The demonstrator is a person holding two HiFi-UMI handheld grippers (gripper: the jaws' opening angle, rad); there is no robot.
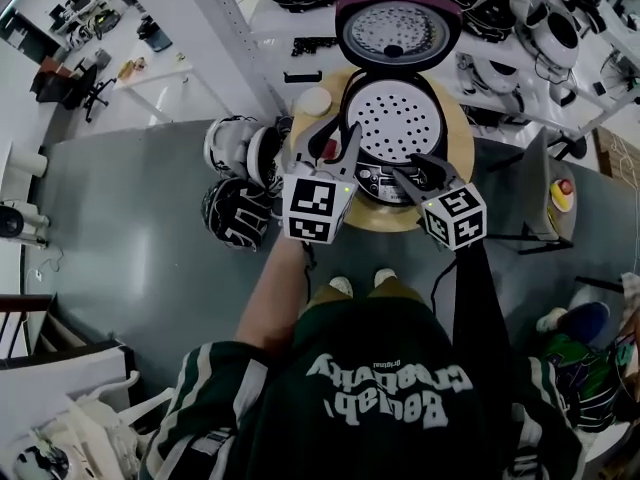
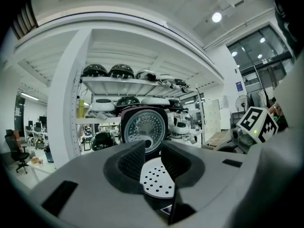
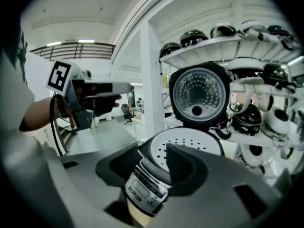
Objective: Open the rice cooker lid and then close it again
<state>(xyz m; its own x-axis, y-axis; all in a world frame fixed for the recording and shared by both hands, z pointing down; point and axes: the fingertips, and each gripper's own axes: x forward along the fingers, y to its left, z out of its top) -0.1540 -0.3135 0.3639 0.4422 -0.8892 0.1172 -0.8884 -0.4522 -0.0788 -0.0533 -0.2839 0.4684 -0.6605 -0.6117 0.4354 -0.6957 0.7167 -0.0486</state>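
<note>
The rice cooker (image 1: 372, 178) stands on a round wooden table (image 1: 457, 118) with its lid (image 1: 397, 26) swung fully up. A white perforated tray (image 1: 395, 118) lies in its mouth. My left gripper (image 1: 333, 143) hovers at the cooker's left front rim, jaws a little apart with nothing between them. In the left gripper view (image 2: 153, 151) the lid (image 2: 143, 127) and tray (image 2: 157, 177) show through the gap. My right gripper (image 1: 428, 171) hangs over the front right edge. Seen from the right gripper (image 3: 153, 153), the jaws stand wide above the control panel (image 3: 142, 189), below the lid (image 3: 197, 95), touching nothing.
A small white round lid (image 1: 313, 101) lies on the table's left edge. Two black-and-white cookers (image 1: 238, 183) sit on the floor at left. Shelves behind (image 1: 520, 18) hold several more cookers. A stand with a red and yellow item (image 1: 562, 194) is at right.
</note>
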